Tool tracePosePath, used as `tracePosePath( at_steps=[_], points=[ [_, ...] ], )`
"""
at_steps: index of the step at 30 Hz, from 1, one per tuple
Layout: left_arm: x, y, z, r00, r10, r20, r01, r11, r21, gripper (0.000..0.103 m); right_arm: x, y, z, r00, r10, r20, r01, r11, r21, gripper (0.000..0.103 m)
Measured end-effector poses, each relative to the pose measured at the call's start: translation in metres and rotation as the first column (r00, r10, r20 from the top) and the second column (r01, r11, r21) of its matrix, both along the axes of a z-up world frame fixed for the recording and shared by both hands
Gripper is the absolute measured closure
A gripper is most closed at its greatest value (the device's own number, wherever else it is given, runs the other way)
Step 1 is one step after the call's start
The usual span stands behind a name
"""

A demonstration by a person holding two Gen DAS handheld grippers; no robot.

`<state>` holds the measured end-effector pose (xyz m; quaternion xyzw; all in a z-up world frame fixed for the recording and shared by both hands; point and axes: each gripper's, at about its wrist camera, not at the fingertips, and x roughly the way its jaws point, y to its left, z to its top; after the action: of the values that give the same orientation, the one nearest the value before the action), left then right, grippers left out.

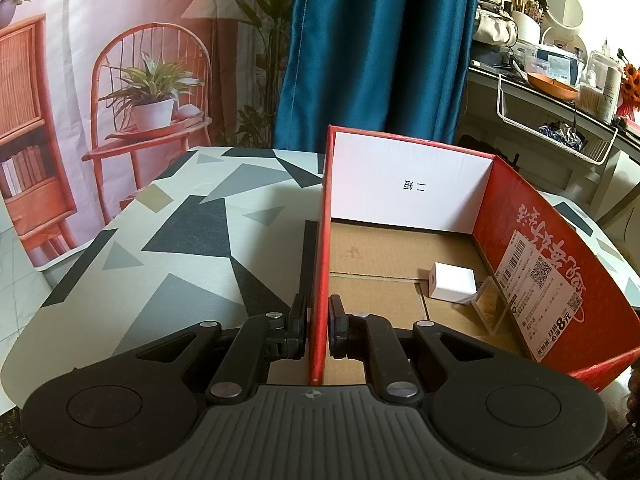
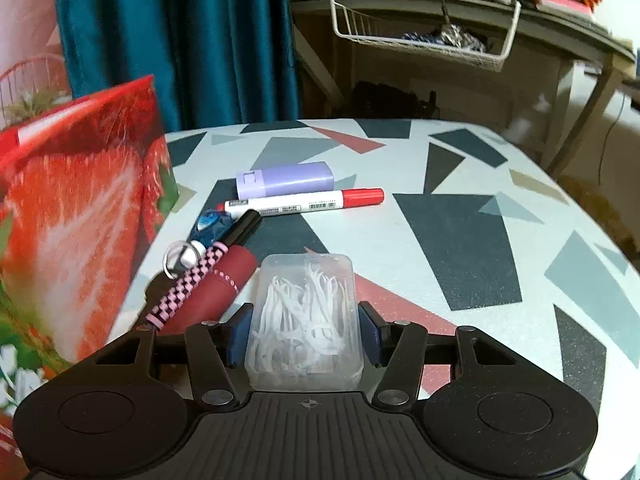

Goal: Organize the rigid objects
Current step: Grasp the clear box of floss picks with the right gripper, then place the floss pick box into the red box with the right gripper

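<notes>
My left tongs point(image 1: 318, 330) pinch the box point(image 1: 404, 184) wall, steadying it. My right tongs point(image 2: 305, 338) hold the floss case point(image 2: 306, 320) near the worktop point(image 2: 460, 216); I should lift clear of the wall before releasing.

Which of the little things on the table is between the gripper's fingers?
The clear plastic box of white floss picks; the right gripper is shut on it. The marker and purple case lie farther off, untouched.
</notes>
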<state>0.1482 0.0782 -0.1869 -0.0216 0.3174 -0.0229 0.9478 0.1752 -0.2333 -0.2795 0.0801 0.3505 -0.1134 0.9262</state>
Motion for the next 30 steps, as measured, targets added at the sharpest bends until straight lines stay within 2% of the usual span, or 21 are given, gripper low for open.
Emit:
tracePosePath(
  at_steps=[7,12,16,20,23,27,30],
  points=[
    [0.000,0.000,0.000,1.000,0.000,0.000,0.000,1.000,-0.001,0.090,-0.009,-0.011,0.024,0.996,-0.015,0.086,0.008,0.996,0.087,0.052],
    [0.001,0.000,0.000,1.000,0.000,0.000,0.000,1.000,0.000,0.090,-0.010,-0.001,0.056,0.980,0.035,0.194,-0.057,0.992,0.110,0.052],
    [0.001,0.000,0.000,1.000,0.000,0.000,0.000,1.000,-0.001,0.090,-0.012,0.017,0.086,0.945,0.130,0.299,-0.164,0.982,0.092,0.052],
    [0.001,0.000,0.000,1.000,0.000,0.000,0.000,1.000,-0.001,0.090,-0.013,0.041,0.112,0.886,0.267,0.379,-0.299,0.954,0.027,0.052],
    [0.001,0.000,0.000,1.000,0.001,0.000,-0.001,1.000,-0.001,0.090,-0.008,0.058,0.122,0.850,0.362,0.381,-0.380,0.924,-0.030,0.052],
    [0.001,-0.001,0.000,1.000,0.000,0.000,0.000,1.000,-0.001,0.090,0.001,0.078,0.122,0.813,0.474,0.339,-0.478,0.875,-0.078,0.052],
    [0.001,0.000,0.000,1.000,-0.001,0.000,0.001,1.000,-0.002,0.090,0.006,0.089,0.117,0.803,0.513,0.303,-0.518,0.852,-0.069,0.052]
  ],
)
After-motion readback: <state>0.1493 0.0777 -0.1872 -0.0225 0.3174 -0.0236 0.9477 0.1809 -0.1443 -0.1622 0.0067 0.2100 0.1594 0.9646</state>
